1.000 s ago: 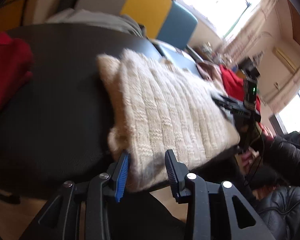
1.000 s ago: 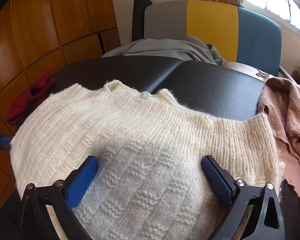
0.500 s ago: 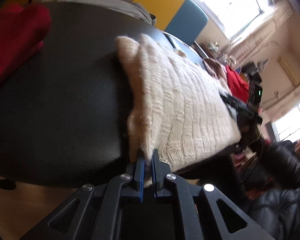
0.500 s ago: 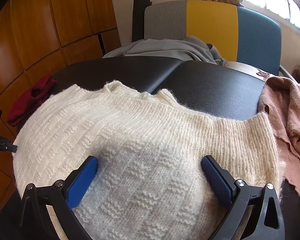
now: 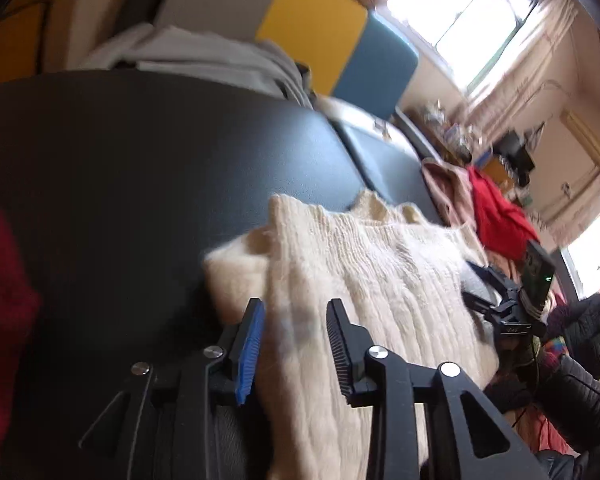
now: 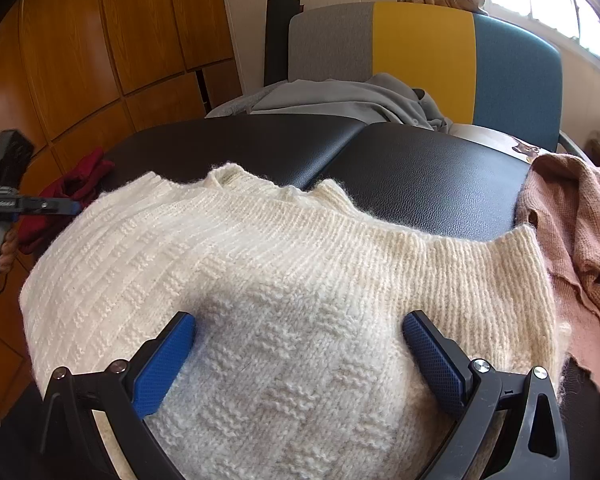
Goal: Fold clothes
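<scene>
A cream knitted sweater (image 6: 300, 248) lies folded on the black padded table (image 6: 420, 176). My right gripper (image 6: 300, 320) stands wide open low over its near part, a finger on either side of a hump of knit. My left gripper (image 5: 295, 308) is at the sweater's (image 5: 380, 280) left edge. Its jaws are opening, with a blurred fold of knit between them that the pads no longer pinch. The left gripper's fingers (image 6: 40, 205) show at the left of the right wrist view. The right gripper's body (image 5: 500, 300) shows beyond the sweater in the left wrist view.
A dark red garment (image 6: 80, 184) lies at the table's left end, a pink cardigan (image 6: 572, 232) at its right. A grey garment (image 6: 340, 96) is draped on the grey, yellow and blue chair (image 6: 420, 48) behind. A person in a black jacket (image 5: 588, 328) sits at the right.
The left gripper shut on the sweater's near left edge half a second ago, has since moved along that edge and opened again. The right gripper has stayed still.
</scene>
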`<state>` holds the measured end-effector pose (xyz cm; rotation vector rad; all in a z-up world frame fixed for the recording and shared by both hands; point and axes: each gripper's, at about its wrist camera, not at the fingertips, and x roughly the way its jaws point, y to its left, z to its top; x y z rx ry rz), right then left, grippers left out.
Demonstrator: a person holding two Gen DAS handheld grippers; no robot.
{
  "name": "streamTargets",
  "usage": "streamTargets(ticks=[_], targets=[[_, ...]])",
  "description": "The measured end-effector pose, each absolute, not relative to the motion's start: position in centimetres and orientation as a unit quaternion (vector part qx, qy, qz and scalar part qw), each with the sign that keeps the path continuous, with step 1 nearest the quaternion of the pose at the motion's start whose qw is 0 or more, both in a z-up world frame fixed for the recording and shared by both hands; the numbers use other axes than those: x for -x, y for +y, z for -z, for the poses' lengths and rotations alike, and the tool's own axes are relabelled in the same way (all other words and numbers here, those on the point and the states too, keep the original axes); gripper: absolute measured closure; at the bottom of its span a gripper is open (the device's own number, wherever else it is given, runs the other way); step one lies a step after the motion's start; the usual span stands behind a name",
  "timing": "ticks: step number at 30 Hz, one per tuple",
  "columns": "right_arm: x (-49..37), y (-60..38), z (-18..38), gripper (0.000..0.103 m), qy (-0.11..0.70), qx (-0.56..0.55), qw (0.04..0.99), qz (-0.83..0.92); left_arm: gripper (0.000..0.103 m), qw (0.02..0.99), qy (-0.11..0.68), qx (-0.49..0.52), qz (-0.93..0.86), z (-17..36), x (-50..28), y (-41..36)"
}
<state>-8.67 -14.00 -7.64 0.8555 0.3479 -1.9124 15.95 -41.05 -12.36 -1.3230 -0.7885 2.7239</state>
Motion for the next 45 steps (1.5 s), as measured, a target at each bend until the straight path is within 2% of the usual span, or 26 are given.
streamTargets(ticks=[4, 5, 6, 7, 10, 15, 18, 24, 28, 30, 32, 37, 39, 45], targets=[[8.8, -13.8, 7.6, 0.000, 0.135, -0.353, 0.491, 0.785, 0.070, 0.019, -0.237, 0.451, -0.860, 13.6, -13.8, -40.7], [8.8, -13.8, 7.6, 0.000, 0.134, -0.353, 0.492, 0.785, 0.073, 0.023, -0.249, 0.450, -0.858, 13.7, -13.7, -40.9], [8.7, -13.8, 7.6, 0.000, 0.133, -0.353, 0.492, 0.785, 0.081, 0.022, -0.262, 0.445, -0.856, 13.6, -13.8, -41.2], [8.7, -13.8, 7.5, 0.000, 0.134, -0.353, 0.491, 0.785, 0.094, 0.015, -0.271, 0.439, -0.856, 13.3, -14.0, -41.4], [8.5, -14.1, 7.5, 0.000, 0.140, -0.355, 0.484, 0.788, 0.098, -0.031, -0.297, 0.409, -0.862, 12.7, -15.6, -41.6], [8.2, -14.5, 7.5, 0.000, 0.124, -0.358, 0.478, 0.792, 0.097, -0.098, -0.293, 0.424, -0.851, 15.3, -16.6, -42.3], [8.4, -14.4, 7.5, 0.000, 0.117, -0.361, 0.483, 0.789, 0.097, -0.119, -0.251, 0.431, -0.858, 13.6, -15.7, -41.3], [8.2, -14.5, 7.5, 0.000, 0.116, -0.360, 0.483, 0.790, 0.088, -0.106, -0.190, 0.350, -0.911, 8.1, -15.7, -37.1], [8.4, -14.1, 7.5, 0.000, 0.100, -0.366, 0.482, 0.790, 0.088, -0.106, -0.151, 0.410, -0.893, 11.1, -13.0, -35.2], [8.8, -13.5, 7.6, 0.000, 0.081, -0.367, 0.483, 0.791, 0.088, -0.129, -0.163, 0.429, -0.879, 14.9, -12.6, -35.2], [9.5, -13.2, 7.7, 0.000, 0.062, -0.376, 0.486, 0.786, 0.089, -0.136, -0.165, 0.405, -0.889, 15.3, -13.2, -35.4], [9.2, -13.0, 7.1, 0.000, 0.057, -0.381, 0.488, 0.783, 0.089, -0.127, -0.173, 0.423, -0.880, 14.7, -13.2, -35.9], [8.9, -12.6, 6.4, 0.000, 0.052, -0.395, 0.486, 0.778, 0.089, -0.111, -0.224, 0.413, -0.876, 13.4, -14.3, -37.4], [8.5, -7.5, 2.3, 0.000, -0.001, -0.390, 0.528, 0.754, 0.083, -0.108, -0.266, 0.379, -0.880, 10.7, -19.6, -40.4]])
